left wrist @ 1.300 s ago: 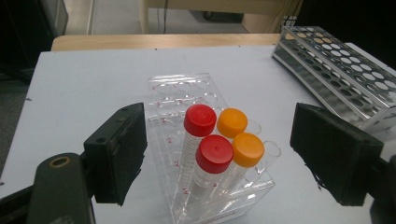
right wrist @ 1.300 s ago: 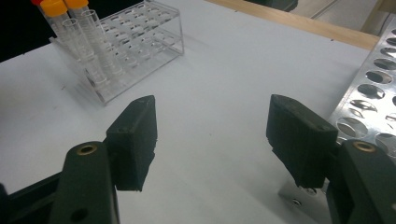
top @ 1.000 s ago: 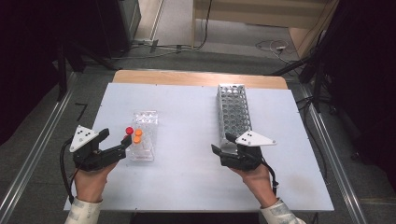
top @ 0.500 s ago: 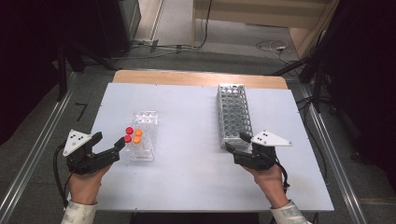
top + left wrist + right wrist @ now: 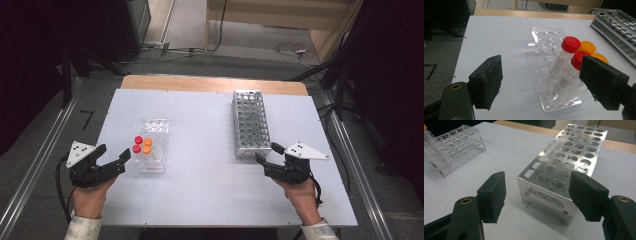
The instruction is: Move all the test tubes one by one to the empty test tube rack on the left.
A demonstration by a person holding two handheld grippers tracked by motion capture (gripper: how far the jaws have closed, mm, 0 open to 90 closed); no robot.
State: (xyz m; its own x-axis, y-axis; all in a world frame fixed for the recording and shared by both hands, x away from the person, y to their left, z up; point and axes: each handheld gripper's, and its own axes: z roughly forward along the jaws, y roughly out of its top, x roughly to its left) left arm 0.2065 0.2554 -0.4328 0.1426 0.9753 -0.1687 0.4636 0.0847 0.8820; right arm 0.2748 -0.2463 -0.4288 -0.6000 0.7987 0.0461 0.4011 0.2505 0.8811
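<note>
- The left hand-held gripper (image 5: 114,162) sits at the table's (image 5: 200,190) near left edge, held in the person's left hand (image 5: 90,197); its jaws stand wide apart with nothing between them.
- Just beyond its tips is a clear rack (image 5: 154,145), standing on the table left of centre.
- Four capped tubes stand upright in the near end of the clear rack: two red-capped tubes (image 5: 564,58) and two orange-capped tubes (image 5: 587,47). The remaining holes hold nothing.
- In the left gripper view the red caps lie between the two jaws, farther off, untouched.
- A metal rack (image 5: 250,122) lies right of centre, its long side running away from the person; all its holes are bare.
- The right hand-held gripper (image 5: 265,155), in the right hand (image 5: 300,197), is just short of the near end of the metal rack, jaws spread wide and holding nothing.
- In the right gripper view the near end of the metal rack lies between the jaws, apart from both.
</note>
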